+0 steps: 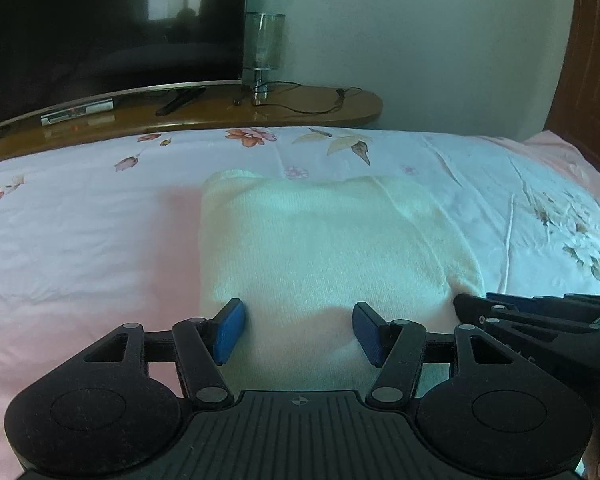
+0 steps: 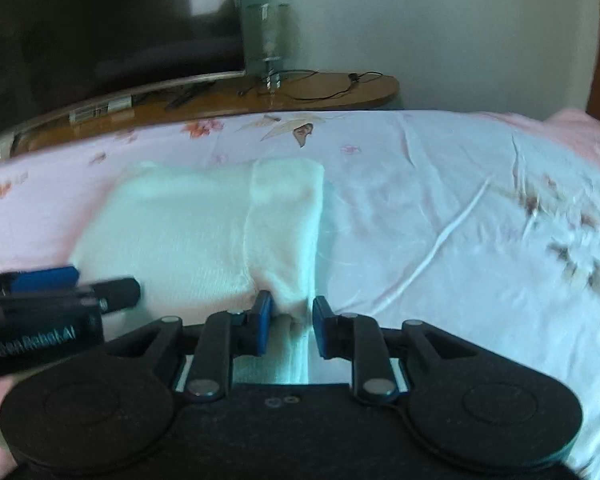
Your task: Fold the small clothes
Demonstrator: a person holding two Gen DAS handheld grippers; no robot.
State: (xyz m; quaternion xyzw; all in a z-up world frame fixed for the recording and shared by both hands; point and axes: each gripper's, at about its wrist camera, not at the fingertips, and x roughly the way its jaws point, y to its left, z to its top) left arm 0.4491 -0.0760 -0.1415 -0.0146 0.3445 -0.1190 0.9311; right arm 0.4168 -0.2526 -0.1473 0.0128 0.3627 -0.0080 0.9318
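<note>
A cream knitted garment lay folded into a rough rectangle on the floral bedsheet, its left edge straight and its far edge lumpy. The left gripper hung over the near edge of the garment with its blue pads spread wide apart, cloth showing in the gap between them but neither pad closed on it. From the right wrist camera the garment sat to the left of centre, with a narrower folded-over strip running along its right side. The right gripper had its jaws partly drawn in around the near end of that strip; a small gap remained between the pads and the fabric bunched there, so whether they truly pinched it could not be told (the picture was blurred as well). The two grippers were close together, the right one showing at the right edge of the left wrist view, the left gripper at the left edge of the right wrist view. Beyond the bed stood a wooden shelf carrying a dark television, a glass lamp and a trailing black cable, against a pale wall.
</note>
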